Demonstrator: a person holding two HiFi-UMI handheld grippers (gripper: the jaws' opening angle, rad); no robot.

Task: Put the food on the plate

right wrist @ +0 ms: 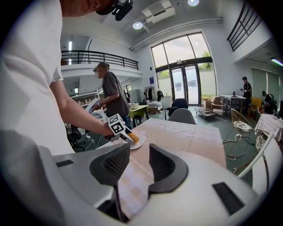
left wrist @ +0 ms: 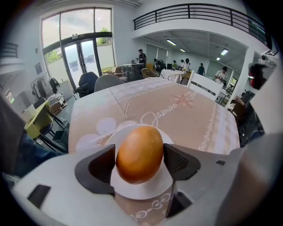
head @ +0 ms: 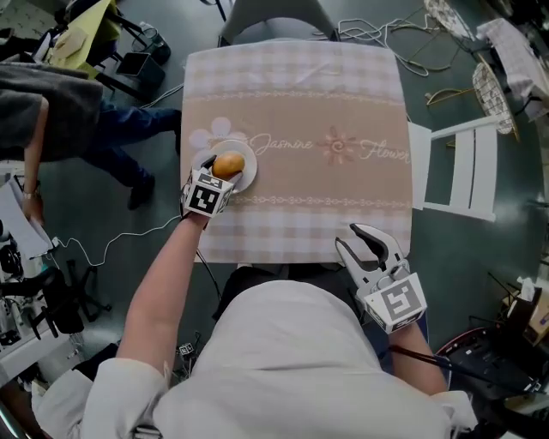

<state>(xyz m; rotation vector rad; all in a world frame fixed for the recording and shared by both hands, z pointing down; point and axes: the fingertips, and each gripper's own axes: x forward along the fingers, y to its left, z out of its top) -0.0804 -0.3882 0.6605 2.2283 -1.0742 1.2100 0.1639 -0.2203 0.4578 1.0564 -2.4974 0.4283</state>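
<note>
Evidently the left tool [left wrist: 140,165] clamps the orange-brown oval food [left wrist: 139,150] just over the white plate [left wrist: 141,190] for setting down; the right tool [right wrist: 138,165] waits open, empty, at the desk [head: 343,197] edge

Table [head: 343,103], cloth-covered: centre, far half and right side bare, open passage across. Left edge taken up by the plate [head: 250,174], with the food [head: 228,165] over it and the left gripper [head: 221,171] clamped round the food, arm reaching in past the near-left corner. Right gripper [head: 347,237] at the near-right edge, jaws apart, empty. Off the table: white chair [head: 459,171] close on the right, grey chair [head: 274,21] at the far end, person [head: 51,111] standing left.
</note>
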